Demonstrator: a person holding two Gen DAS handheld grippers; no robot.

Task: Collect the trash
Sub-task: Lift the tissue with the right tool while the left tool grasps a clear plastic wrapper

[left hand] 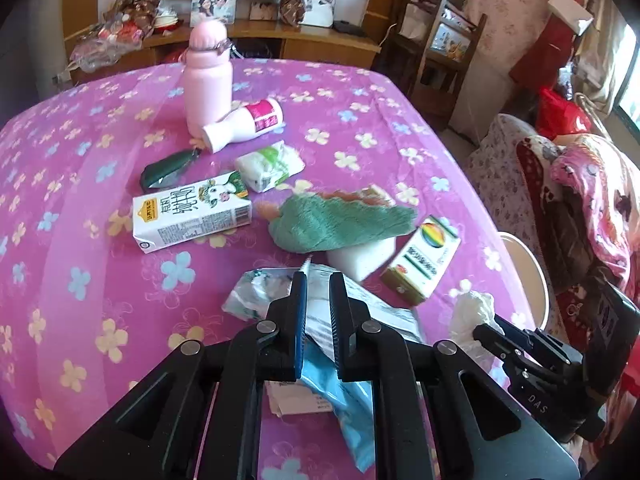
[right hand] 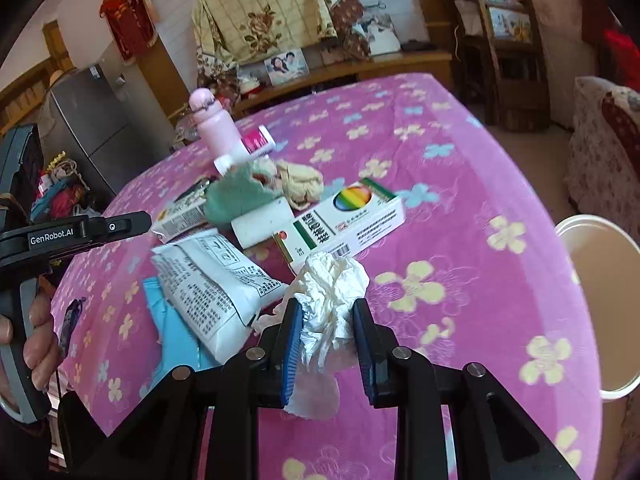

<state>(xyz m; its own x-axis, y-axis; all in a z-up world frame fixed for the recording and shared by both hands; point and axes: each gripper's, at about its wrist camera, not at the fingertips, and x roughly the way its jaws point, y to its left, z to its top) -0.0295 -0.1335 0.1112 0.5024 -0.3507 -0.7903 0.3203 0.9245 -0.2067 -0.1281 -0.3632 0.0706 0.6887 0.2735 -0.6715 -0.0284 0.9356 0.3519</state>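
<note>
On the pink flowered tablecloth (left hand: 100, 152), my left gripper (left hand: 318, 280) is shut on a white printed wrapper (left hand: 320, 312), whose edge runs up between the fingers. The same wrapper (right hand: 212, 280) lies over a blue packet (right hand: 172, 328) in the right wrist view, where the left gripper (right hand: 146, 222) reaches in from the left. My right gripper (right hand: 327, 306) is shut on a crumpled white tissue (right hand: 334, 280), pinched between the blue pads. That tissue (left hand: 472, 312) and the right gripper (left hand: 486, 330) show at the lower right of the left wrist view.
A white bucket (right hand: 592, 248) stands off the table's right edge. On the table lie a milk carton (left hand: 192, 220), a green plush cloth (left hand: 340, 220), a white foam block (left hand: 360, 258), a rainbow box (left hand: 424, 260), a tissue pack (left hand: 268, 164) and two bottles (left hand: 208, 80).
</note>
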